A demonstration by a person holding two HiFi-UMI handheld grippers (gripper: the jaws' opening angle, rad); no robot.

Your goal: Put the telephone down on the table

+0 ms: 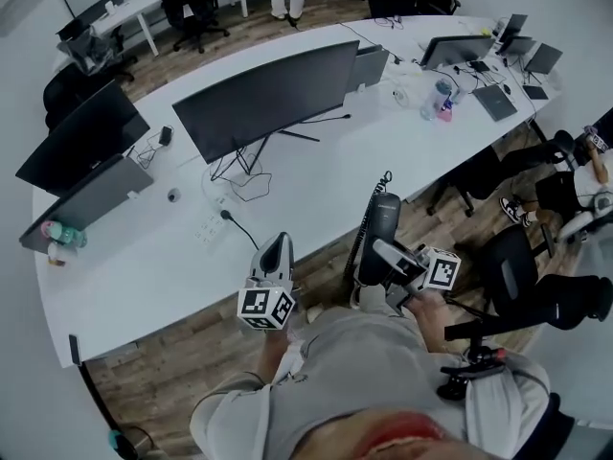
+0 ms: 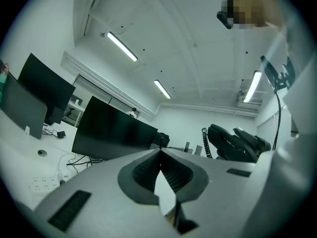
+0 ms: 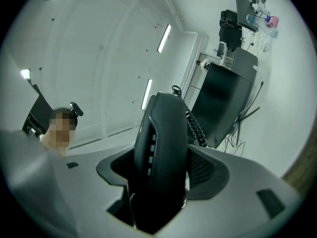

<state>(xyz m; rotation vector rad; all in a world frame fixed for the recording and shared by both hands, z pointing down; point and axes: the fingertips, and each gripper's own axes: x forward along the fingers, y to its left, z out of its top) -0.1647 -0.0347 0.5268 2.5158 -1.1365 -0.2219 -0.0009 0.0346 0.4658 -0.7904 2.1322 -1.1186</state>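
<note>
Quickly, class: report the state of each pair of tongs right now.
Left tongs: closed, empty.
Right tongs: closed on the telephone.

Lower end of telephone (image 3: 163,128) hidden inside the right claw (image 3: 164,165).

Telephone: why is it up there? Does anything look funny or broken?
The telephone is off the table, held upright in the right gripper's shut jaws, with its curly cord trailing beside it. Nothing looks spilled or broken.

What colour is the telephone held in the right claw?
The telephone is black, with a black coiled cord; clearest in the right gripper view.
</note>
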